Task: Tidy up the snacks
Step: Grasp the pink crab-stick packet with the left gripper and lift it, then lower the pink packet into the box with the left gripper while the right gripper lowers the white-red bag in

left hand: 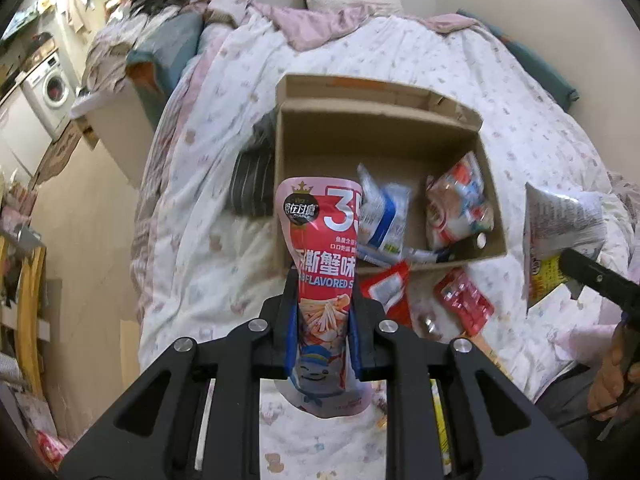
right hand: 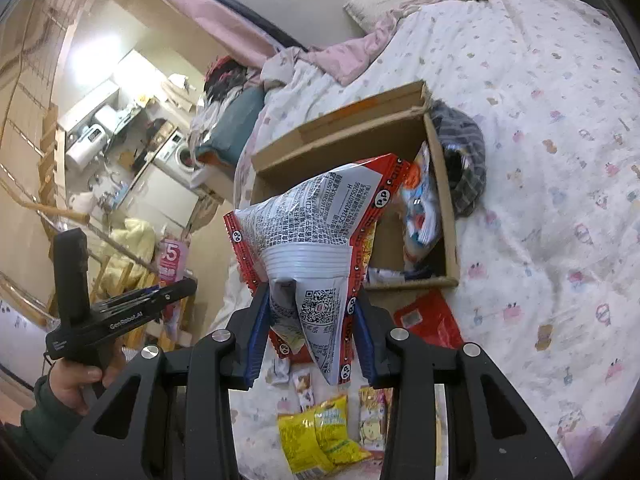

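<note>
We held the left gripper (left hand: pixel 323 320) closed on a pink crab-stick pouch (left hand: pixel 325 264); the right gripper (right hand: pixel 310 334) pinched a red-edged snack bag (right hand: pixel 308 224), cardboard box (right hand: pixel 450 216) ahead.

A bed (left hand: pixel 440 52) fills most of both views, covered by a white quilt with small cartoon prints. An open cardboard box (left hand: pixel 384 120) sits on it at frame centre. A dark striped garment (left hand: pixel 252 184) lies against the box's left wall in the left wrist view. Just below the box lie a red packet (left hand: pixel 388 292) and a clear-red packet (left hand: pixel 464 300). In the right wrist view, a yellow bag (right hand: pixel 320 436) lies at lower centre.
</note>
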